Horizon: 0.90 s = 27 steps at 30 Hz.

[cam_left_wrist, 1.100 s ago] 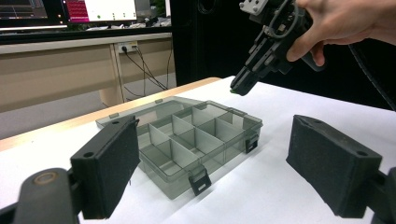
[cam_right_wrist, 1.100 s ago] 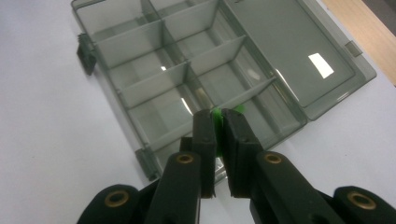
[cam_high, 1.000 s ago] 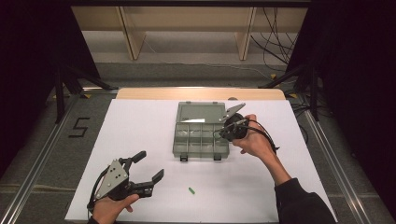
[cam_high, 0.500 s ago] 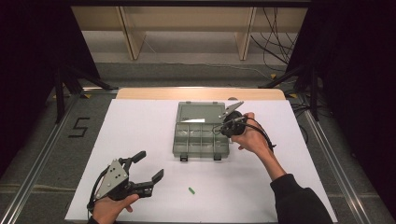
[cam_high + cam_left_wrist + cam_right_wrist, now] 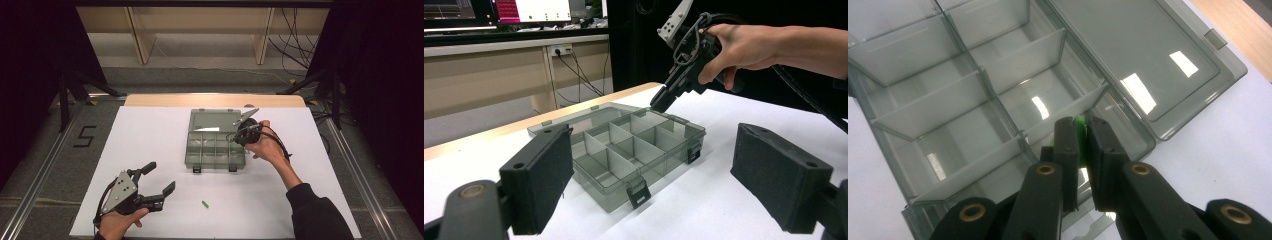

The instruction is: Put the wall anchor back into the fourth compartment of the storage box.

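A clear grey compartment box (image 5: 215, 150) lies open in the middle of the white table, its lid (image 5: 214, 121) flat behind it. My right gripper (image 5: 235, 139) hangs over the box's right edge, pointing down into it. In the right gripper view my right gripper (image 5: 1079, 125) is shut on a small green piece (image 5: 1080, 135) above a corner compartment of the box (image 5: 948, 115). A second green piece (image 5: 205, 204) lies on the table in front of the box. My left gripper (image 5: 152, 181) rests open at the near left. In the left gripper view it (image 5: 659, 180) faces the box (image 5: 624, 150) and the right gripper (image 5: 663, 100).
The white sheet (image 5: 150, 140) covers the table, with a wooden strip (image 5: 215, 100) along its far edge. Cables (image 5: 295, 45) run over the floor behind, beside wooden shelf legs (image 5: 137, 35). A black number five (image 5: 85, 136) marks the floor at the left.
My right gripper has sunk a little and drifted left over the box, still shut on the green piece. The left gripper has stayed in place.
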Available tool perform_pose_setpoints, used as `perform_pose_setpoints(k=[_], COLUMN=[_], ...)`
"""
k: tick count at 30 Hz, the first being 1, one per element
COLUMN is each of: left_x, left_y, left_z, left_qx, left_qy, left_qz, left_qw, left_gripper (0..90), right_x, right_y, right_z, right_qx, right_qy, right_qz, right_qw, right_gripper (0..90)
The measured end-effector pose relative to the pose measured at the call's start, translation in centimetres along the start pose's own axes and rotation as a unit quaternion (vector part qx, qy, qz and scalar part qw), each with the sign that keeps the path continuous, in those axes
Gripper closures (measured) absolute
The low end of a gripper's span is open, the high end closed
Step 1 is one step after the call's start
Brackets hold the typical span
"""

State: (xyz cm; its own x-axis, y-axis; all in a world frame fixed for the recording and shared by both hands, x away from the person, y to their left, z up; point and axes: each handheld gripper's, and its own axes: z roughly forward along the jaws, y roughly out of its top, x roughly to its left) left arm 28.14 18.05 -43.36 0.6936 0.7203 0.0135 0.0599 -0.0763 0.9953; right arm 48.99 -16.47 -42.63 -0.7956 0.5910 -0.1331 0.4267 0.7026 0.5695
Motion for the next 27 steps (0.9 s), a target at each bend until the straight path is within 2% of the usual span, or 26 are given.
perform_pose_setpoints(k=[1,2,4,7,8,14,18,20,22,24,27], left_x=[0.0,0.0,0.0,0.0,0.0,0.0,0.0,0.0,0.0,0.0,0.0], left_y=[0.0,0.0,0.0,0.0,0.0,0.0,0.1,0.1,0.1,0.1,0.1], left_z=[0.0,0.0,0.0,0.0,0.0,-0.1,-0.1,-0.1,-0.2,-0.2,-0.2], left_qx=[0.000,0.000,0.000,0.000,0.000,0.001,-0.001,-0.001,0.002,0.002,0.002], left_qy=[0.000,0.000,0.000,0.001,0.001,0.001,0.001,0.002,0.003,0.003,0.004], left_qz=[0.000,-0.003,-0.004,-0.003,-0.003,-0.005,-0.002,-0.002,-0.004,-0.004,-0.004], left_qw=[1.0000,1.0000,1.0000,1.0000,1.0000,1.0000,1.0000,1.0000,1.0000,1.0000,1.0000], left_gripper=[16.2,16.2,16.2,16.1,16.2,16.1,16.2,16.1,16.2,16.2,16.2], right_x=[0.0,-0.1,-0.1,-0.1,0.0,0.5,1.2,1.7,2.2,2.6,3.4], right_y=[0.0,0.0,0.0,0.0,0.0,0.5,0.7,0.9,1.2,1.5,1.8], right_z=[0.1,0.3,0.4,0.7,0.6,-0.4,-0.8,-1.1,-1.5,-2.0,-2.5], right_qx=[0.004,-0.003,-0.002,-0.005,-0.005,-0.023,-0.019,-0.026,-0.032,-0.032,-0.046], right_qy=[0.004,0.001,0.003,-0.003,-0.002,-0.006,-0.005,-0.006,-0.011,0.000,-0.001], right_qz=[0.006,-0.004,0.001,0.002,0.009,0.011,0.017,0.017,0.016,0.014,0.003], right_qw=[1.0000,1.0000,1.0000,1.0000,0.9999,0.9997,0.9997,0.9995,0.9993,0.9994,0.9990], right_gripper=[83.7,83.6,81.6,71.7,68.7,48.9,40.2,35.8,35.0,34.4,33.5])
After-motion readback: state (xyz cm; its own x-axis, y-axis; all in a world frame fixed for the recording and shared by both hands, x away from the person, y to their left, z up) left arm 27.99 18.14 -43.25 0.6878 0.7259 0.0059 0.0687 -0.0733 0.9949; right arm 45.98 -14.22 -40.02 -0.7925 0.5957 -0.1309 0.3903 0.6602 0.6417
